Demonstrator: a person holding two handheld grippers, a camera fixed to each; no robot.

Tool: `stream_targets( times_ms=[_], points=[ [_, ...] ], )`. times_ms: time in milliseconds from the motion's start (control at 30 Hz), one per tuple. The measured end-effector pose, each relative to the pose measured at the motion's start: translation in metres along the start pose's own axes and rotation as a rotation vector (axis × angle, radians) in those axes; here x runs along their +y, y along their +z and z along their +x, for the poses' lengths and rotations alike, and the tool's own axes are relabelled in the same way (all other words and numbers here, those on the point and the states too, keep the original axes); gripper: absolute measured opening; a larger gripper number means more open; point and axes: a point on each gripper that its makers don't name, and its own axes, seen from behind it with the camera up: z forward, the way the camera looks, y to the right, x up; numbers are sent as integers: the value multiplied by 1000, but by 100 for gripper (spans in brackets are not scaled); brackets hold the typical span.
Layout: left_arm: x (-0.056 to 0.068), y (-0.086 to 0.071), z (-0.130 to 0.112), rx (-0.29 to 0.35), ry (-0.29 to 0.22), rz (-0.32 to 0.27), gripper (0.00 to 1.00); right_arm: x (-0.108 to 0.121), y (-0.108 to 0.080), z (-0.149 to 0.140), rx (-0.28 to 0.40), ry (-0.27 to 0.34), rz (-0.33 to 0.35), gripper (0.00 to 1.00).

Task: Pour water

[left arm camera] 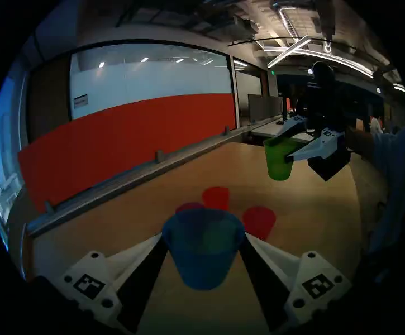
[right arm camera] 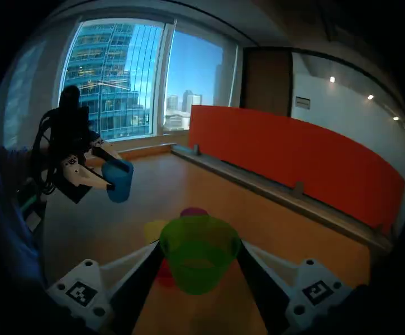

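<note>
left gripper view: faces right tool | right gripper view: faces left tool | shared: table (from opposite sides)

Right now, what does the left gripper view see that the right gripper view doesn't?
Left gripper view: long ceiling strip lights over a dim office. Right gripper view: big windows with city towers and blue sky. Both: the blue cup in the left claw, the green cup in the right claw, the orange wall, the wooden table.

We see a long wooden table across the middle of the left gripper view, edged at left by a red partition below a white wall. Light strips glow at upper right. In the right gripper view, tall windows at upper left show towers and blue sky.
</note>
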Motion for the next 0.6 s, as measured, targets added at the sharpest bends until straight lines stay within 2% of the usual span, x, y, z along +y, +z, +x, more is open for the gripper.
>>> stream_targets(
  times_ms=[600],
  points=[
    [10,10,-44,-147,5,-50,86,-1,8,-44,-151,-18,36,92]
  ],
)
